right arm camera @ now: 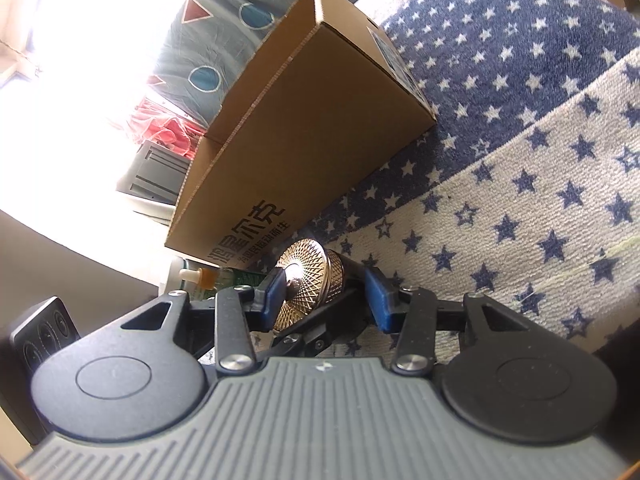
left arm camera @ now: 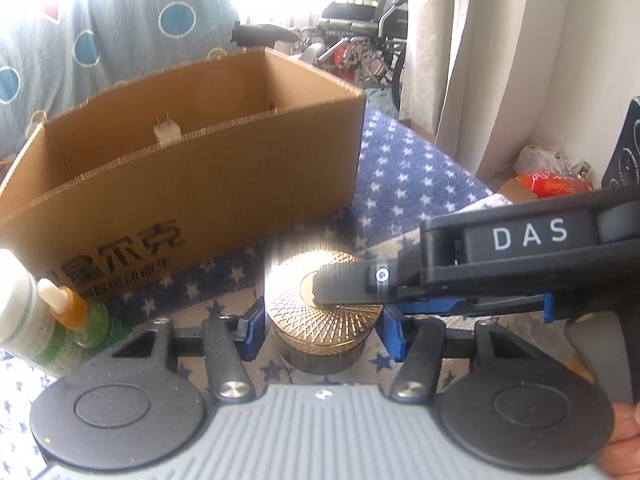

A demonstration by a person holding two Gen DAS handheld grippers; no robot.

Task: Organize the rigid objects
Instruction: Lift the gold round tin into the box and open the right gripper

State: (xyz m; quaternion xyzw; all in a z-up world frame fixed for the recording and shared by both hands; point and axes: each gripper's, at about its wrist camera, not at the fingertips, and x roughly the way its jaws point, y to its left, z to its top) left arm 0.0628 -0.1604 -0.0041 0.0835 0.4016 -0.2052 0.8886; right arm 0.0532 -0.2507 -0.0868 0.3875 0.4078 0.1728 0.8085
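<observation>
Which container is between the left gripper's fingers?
The gold-lidded jar: the left gripper flanks it. The white bottle and small orange bottle stand off left, by the cardboard box.

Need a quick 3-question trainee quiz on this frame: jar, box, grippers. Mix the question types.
1. True or false: the jar sits inside the cardboard box.
2. What rests on the jar's gold lid? A) a finger of the right gripper B) a box flap C) nothing
3. Fill in: in the left wrist view, the bottles stand to the jar's ____.

Key: 1 false, it stands on the star-patterned cloth in front of the box; 2 A; 3 left.
</observation>
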